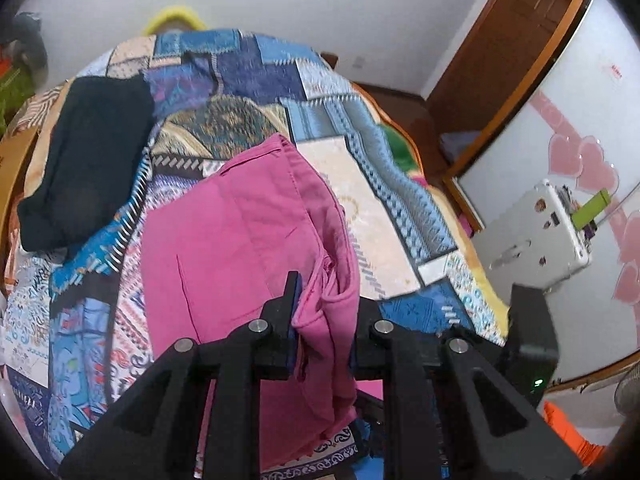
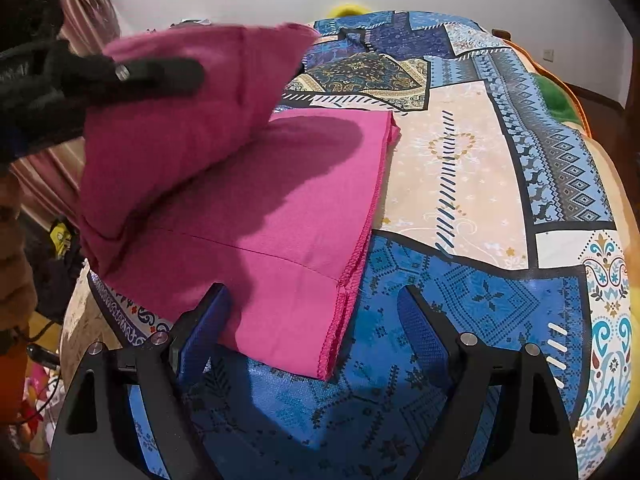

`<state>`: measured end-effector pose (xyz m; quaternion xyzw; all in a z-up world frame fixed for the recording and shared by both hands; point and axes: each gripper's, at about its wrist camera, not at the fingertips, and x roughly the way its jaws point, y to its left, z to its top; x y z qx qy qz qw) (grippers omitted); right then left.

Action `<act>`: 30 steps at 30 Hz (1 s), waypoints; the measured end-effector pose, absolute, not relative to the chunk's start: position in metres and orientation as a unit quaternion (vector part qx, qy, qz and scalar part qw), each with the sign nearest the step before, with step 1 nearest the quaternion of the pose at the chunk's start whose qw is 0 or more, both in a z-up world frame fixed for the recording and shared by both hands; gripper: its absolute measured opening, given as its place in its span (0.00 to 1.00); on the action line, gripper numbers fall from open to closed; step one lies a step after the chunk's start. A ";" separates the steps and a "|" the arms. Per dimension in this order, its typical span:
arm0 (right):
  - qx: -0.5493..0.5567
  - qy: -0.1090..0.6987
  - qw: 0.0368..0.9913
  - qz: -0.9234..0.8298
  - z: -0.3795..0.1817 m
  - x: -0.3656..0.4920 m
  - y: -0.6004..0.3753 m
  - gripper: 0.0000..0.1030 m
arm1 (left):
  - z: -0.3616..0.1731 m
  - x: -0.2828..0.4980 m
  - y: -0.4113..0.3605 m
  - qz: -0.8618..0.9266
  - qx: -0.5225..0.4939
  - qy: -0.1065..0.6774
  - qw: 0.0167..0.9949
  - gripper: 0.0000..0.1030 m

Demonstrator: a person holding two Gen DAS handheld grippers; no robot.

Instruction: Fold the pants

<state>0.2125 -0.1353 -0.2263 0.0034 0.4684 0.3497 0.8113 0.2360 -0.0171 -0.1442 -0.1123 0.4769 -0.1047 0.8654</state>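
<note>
Left wrist view: pants (image 1: 248, 216) clamped in L gripper (image 1: 322, 344), R gripper (image 2: 316, 320) agape, empty; raised half to be laid square on lower edges, w/o bunching.

The pants (image 2: 256, 216) lie on the bedspread (image 2: 460, 184), toward its left side in the right wrist view, hem edge nearest the camera. One part of the pants is raised above the flat part, clamped in the left gripper (image 1: 322, 322). The right gripper (image 2: 316, 312) hangs over the pants' near corner, jaws wide, one finger each side of the hem. A dark garment (image 1: 84, 160) lies on the bedspread left of the pants and farther back. A cabinet (image 1: 536, 232) stands right of the bedspread.
</note>
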 end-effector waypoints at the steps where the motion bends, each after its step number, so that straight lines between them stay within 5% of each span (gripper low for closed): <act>1: 0.004 0.468 0.811 0.350 -0.226 0.213 -0.135 0.80 | -0.148 0.235 -0.019 -0.106 -0.111 0.483 0.862 0.19; 3: 0.004 0.469 0.811 0.350 -0.227 0.213 -0.135 0.80 | -0.155 0.234 -0.022 -0.107 -0.108 0.495 0.856 0.28; 6: 0.005 0.469 0.811 0.350 -0.227 0.214 -0.135 0.80 | -0.163 0.233 -0.021 -0.116 -0.105 0.516 0.842 0.61; 21: 0.009 0.472 0.808 0.353 -0.229 0.212 -0.135 0.80 | -0.131 0.223 0.023 -0.075 -0.092 0.468 0.876 0.85; 30: 0.011 0.475 0.807 0.352 -0.229 0.211 -0.136 0.80 | -0.143 0.282 0.064 0.019 -0.008 0.466 0.884 0.86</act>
